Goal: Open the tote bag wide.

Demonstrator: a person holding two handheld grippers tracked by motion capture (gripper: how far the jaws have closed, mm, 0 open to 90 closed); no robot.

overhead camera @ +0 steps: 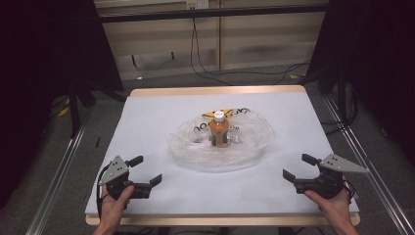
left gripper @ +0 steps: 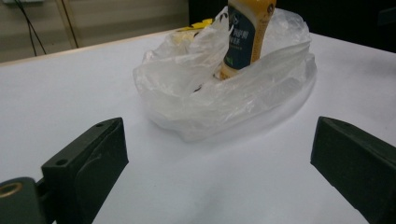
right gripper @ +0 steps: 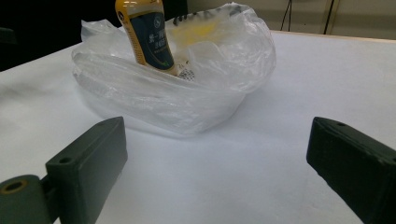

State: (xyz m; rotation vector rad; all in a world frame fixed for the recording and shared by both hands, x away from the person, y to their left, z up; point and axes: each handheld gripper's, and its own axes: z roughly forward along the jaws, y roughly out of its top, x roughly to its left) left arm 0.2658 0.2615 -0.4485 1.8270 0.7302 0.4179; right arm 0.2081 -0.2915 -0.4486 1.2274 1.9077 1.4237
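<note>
An orange drink bottle with a white cap and a dark label stands upright inside a crumpled clear plastic bag spread on the middle of the white table. The left gripper view shows the bottle rising out of the bag, and so does the right gripper view, with bottle and bag. My left gripper rests near the front left corner, open and empty, well short of the bag. My right gripper sits at the front right, open and empty, pointing toward the bag.
The white table has a wooden rim and metal rails along both sides. Cables hang down the wall behind it. Dark curtains and stands flank the table.
</note>
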